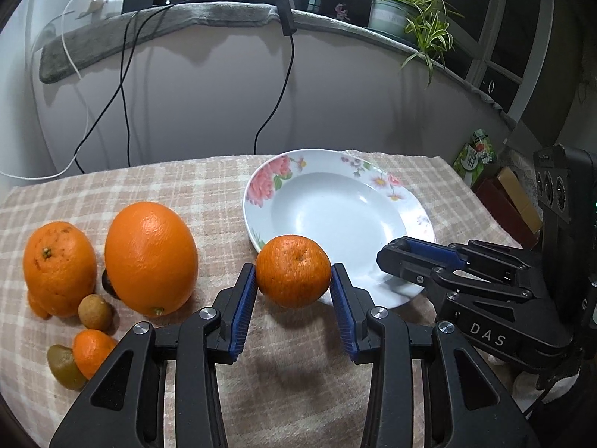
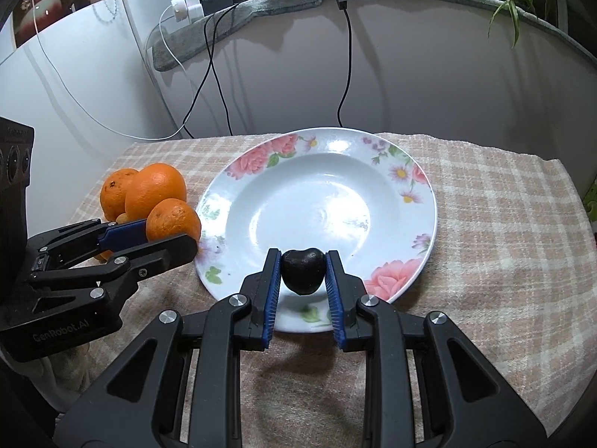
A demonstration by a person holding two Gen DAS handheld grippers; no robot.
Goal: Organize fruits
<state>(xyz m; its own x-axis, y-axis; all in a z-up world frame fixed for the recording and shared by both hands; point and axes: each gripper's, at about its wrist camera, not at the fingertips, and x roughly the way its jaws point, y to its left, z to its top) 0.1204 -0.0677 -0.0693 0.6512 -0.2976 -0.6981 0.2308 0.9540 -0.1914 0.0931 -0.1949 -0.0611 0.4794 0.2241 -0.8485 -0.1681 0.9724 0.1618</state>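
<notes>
Two claws are loaded: your left claw clamps a mandarin beside the plate, your right claw clamps a dark fruit over its rim.

Left gripper and right gripper, fingers both clamped.

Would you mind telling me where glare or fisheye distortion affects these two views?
Right wrist view: bright glare patches on the plate, whose centre shines; the dark fruit shows little surface detail. Left wrist view: the ledge bows strongly; the held orange stays sharp, casting a soft shadow.
</notes>
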